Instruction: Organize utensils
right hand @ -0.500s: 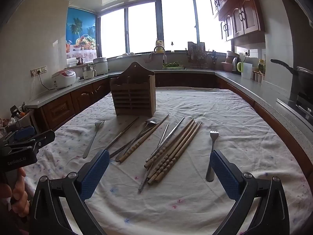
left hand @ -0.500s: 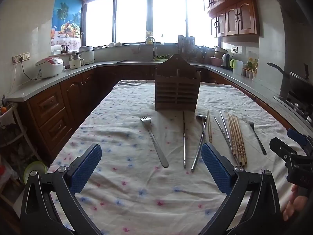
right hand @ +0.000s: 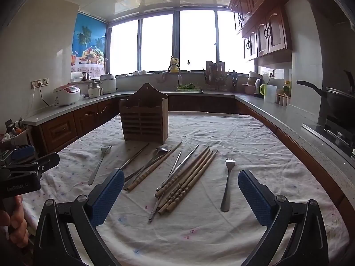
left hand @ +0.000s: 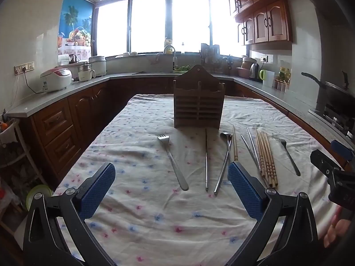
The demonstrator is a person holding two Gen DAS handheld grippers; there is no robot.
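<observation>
Both grippers are hanging above the near end of a table covered with a flower-print cloth [left hand: 155,221], and neither is touching anything. The left gripper [left hand: 172,187] is holding its blue-padded jaws spread wide and released, with nothing between them; the right gripper [right hand: 180,191] is doing the same, its jaws gaping over the cloth. A wooden utensil holder [left hand: 198,102] is standing upright toward the far middle of the table, its slatted front facing the cameras. The utensils are lying flat on the cloth in front of it, roughly in a row with their handles pointing toward the near edge. In the left view, a fork [left hand: 173,161] is lying farthest to the left, apart from the others, then a single metal chopstick [left hand: 206,159], then a spoon [left hand: 224,161] with one wooden chopstick [left hand: 234,144] just beside it. Further right, a pair of metal chopsticks [left hand: 251,148] is lying against a bundle of wooden chopsticks [left hand: 267,157]. A second fork [right hand: 228,184] is resting alone at the right end, well apart from the bundle and near the right gripper's right pad. A rice cooker [left hand: 56,78] is sitting on the counter to the left.
</observation>
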